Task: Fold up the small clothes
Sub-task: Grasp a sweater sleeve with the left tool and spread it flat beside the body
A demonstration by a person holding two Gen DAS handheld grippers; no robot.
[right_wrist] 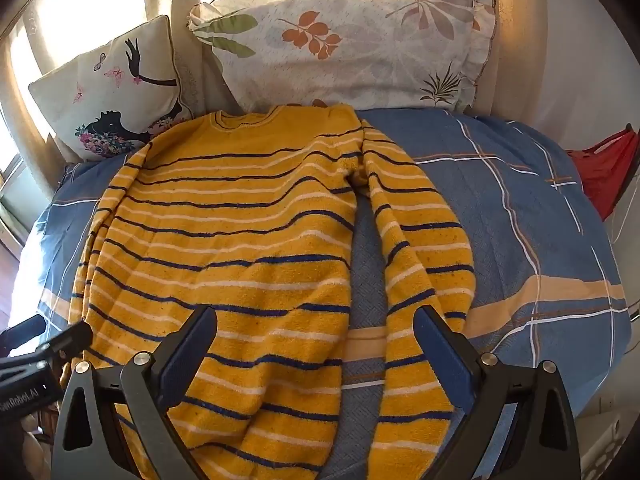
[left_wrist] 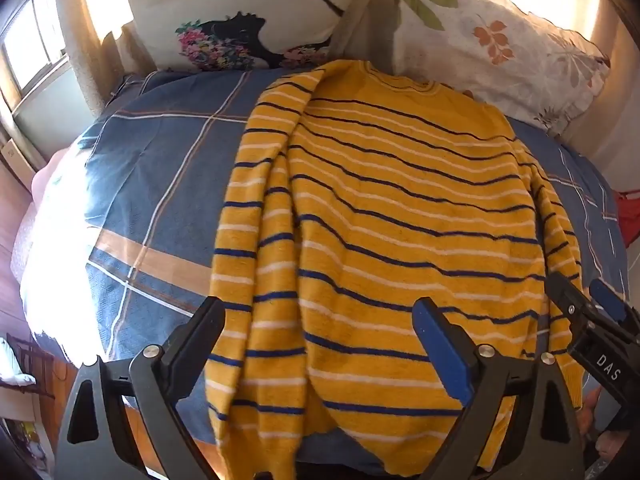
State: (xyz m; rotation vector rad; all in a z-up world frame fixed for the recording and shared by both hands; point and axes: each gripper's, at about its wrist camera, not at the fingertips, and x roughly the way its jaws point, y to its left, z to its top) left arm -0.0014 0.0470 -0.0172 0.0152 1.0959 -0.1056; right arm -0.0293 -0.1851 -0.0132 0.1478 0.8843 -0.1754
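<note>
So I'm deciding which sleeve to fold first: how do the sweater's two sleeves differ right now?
The left sleeve lies against the sweater body, partly overlapping its edge; the right sleeve lies apart from the body, with blue bedspread showing between. The left runs nearly straight, the right bows outward. Both are yellow with navy and white stripes, flat on the bed.

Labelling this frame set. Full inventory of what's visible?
sweater: 1, yellow with navy and white stripes, flat on bed, sleeves lying down both sides
bedspread: 1, blue plaid with tan bands, under sweater
bird-print cushion: 1, cream, head of bed, left
leaf-print pillow: 1, white, head of bed, right
red item: 1, right bed edge, unclear what
left gripper: open, above hem
right gripper: open, above hem and right sleeve
</note>
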